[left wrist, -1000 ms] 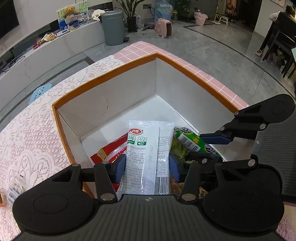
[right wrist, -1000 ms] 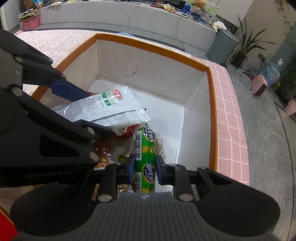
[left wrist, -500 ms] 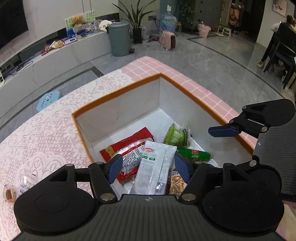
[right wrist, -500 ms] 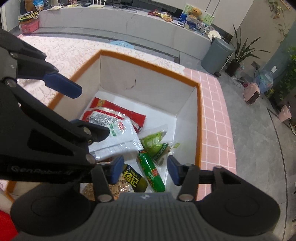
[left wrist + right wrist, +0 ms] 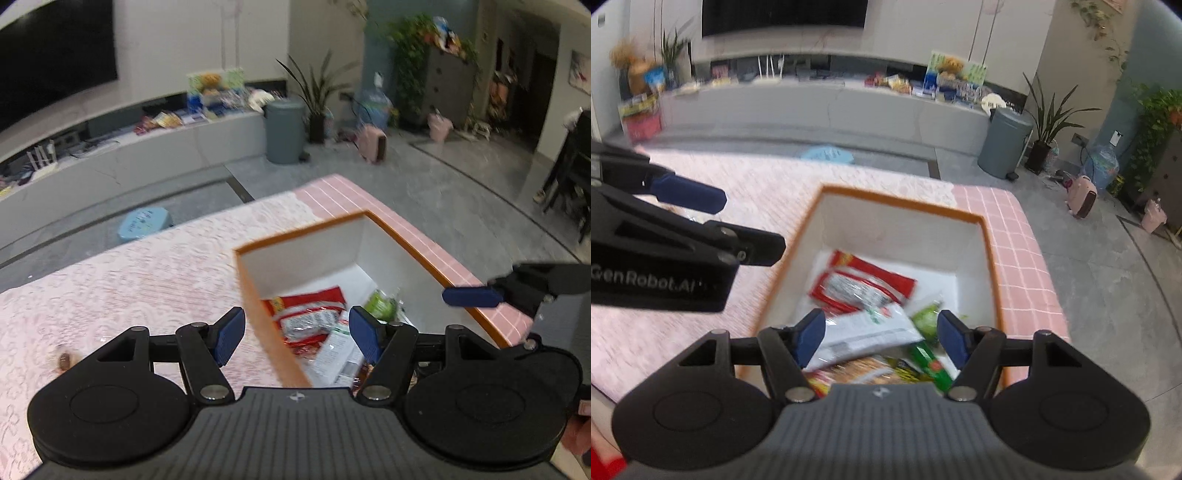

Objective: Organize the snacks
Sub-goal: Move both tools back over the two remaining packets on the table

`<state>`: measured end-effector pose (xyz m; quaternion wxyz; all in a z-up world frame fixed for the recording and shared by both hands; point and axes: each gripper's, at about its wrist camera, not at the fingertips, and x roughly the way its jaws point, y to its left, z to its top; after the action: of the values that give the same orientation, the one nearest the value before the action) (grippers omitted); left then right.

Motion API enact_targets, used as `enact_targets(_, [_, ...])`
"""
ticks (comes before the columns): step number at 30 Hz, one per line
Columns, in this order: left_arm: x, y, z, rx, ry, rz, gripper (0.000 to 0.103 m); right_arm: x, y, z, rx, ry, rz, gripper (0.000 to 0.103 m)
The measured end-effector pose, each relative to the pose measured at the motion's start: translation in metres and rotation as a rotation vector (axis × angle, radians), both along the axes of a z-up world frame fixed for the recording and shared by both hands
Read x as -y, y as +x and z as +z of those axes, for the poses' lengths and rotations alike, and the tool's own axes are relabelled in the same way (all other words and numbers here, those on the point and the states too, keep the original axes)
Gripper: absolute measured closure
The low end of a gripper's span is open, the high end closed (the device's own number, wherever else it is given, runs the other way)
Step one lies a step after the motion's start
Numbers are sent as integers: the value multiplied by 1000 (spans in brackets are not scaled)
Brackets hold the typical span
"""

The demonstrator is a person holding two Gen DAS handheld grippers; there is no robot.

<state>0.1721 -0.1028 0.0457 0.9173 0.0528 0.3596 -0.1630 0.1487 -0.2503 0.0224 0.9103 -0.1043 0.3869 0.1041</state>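
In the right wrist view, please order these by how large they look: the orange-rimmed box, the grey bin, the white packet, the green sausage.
1. orange-rimmed box
2. white packet, but it lies nearer the camera than the bin
3. grey bin
4. green sausage, partly hidden

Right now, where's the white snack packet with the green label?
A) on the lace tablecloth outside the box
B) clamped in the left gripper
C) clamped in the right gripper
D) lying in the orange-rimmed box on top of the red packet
D: the white packet lies loose inside the orange-rimmed box, overlapping the red packet; the left gripper and the right gripper both hang above it with nothing between their fingers.
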Motion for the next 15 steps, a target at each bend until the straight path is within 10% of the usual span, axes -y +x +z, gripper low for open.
enact_targets(15, [-100,-32,4,63,-15,181,26,-92,-42,1,116,228,140,26])
